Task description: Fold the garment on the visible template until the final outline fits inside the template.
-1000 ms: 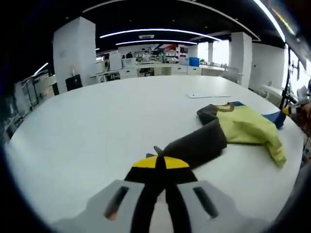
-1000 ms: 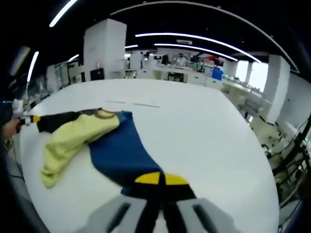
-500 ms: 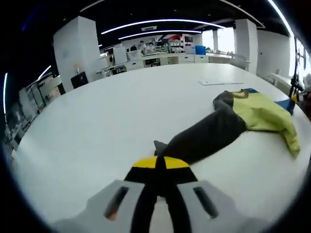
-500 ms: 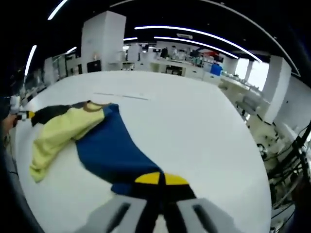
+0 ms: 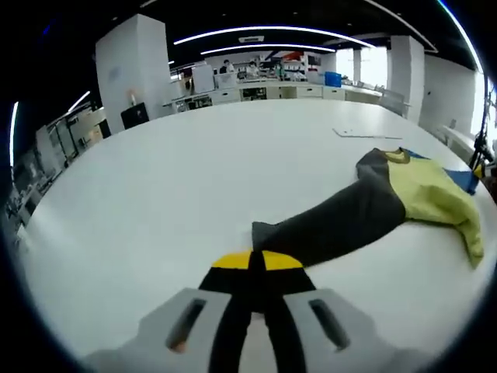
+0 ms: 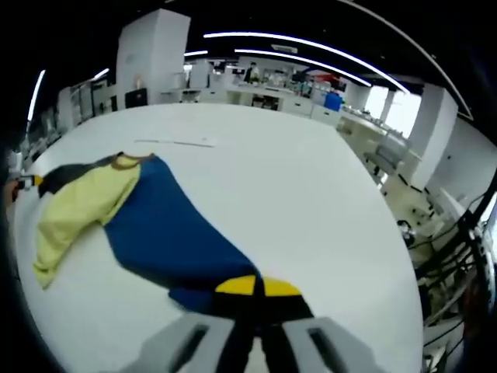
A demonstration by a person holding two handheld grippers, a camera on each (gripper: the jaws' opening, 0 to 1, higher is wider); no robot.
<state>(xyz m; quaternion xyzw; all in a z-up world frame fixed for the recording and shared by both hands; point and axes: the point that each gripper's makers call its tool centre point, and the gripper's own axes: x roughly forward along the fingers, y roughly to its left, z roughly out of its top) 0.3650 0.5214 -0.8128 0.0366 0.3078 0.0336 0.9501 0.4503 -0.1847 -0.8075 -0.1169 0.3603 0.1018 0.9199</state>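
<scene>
Currently, garment [image 5: 388,202] lies spread on white table [image 5: 155,179], stretched between both grippers. Left gripper [image 5: 257,268] low over table, jaws clenched on end of dark grey sleeve [image 5: 334,225], which runs from jaw tips up-right toward yellow body panel [image 5: 431,194]. Right gripper [image 6: 256,294] low over table too, jaws clamped on edge of blue section [image 6: 167,233]; yellow part [image 6: 74,206] lies left of blue. Thin flat white strip [image 6: 175,142] lies on table beyond garment, apart from it.

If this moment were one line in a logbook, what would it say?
left gripper: shut on grey sleeve | right gripper: shut on blue sleeve | garment: stretched across white table
</scene>
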